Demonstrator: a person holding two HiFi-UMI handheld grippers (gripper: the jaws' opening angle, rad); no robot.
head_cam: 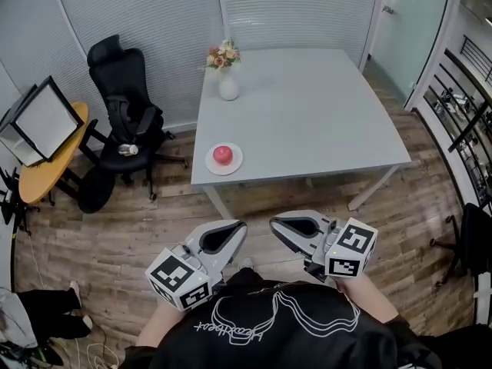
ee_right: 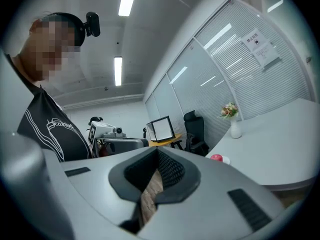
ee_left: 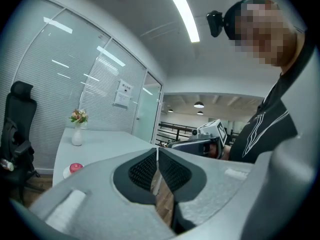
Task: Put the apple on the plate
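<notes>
A red apple (head_cam: 223, 154) lies on a small white plate (head_cam: 235, 164) near the front left corner of the grey table (head_cam: 307, 121). Both grippers are held low in front of the person's chest, off the table, with their tips turned toward each other. The left gripper (head_cam: 240, 228) is shut and empty. The right gripper (head_cam: 274, 223) is shut too, with nothing in it. In the left gripper view the shut left gripper (ee_left: 157, 152) has the apple (ee_left: 76, 167) far off at the lower left. The right gripper view shows its closed right gripper (ee_right: 156, 152) and the apple (ee_right: 216, 157) at a distance.
A white vase of flowers (head_cam: 227, 81) stands at the table's far left corner. A black office chair (head_cam: 123, 121) is left of the table. Beside it is a round wooden table (head_cam: 48, 164) with a white board. Wood floor lies between the person and the table.
</notes>
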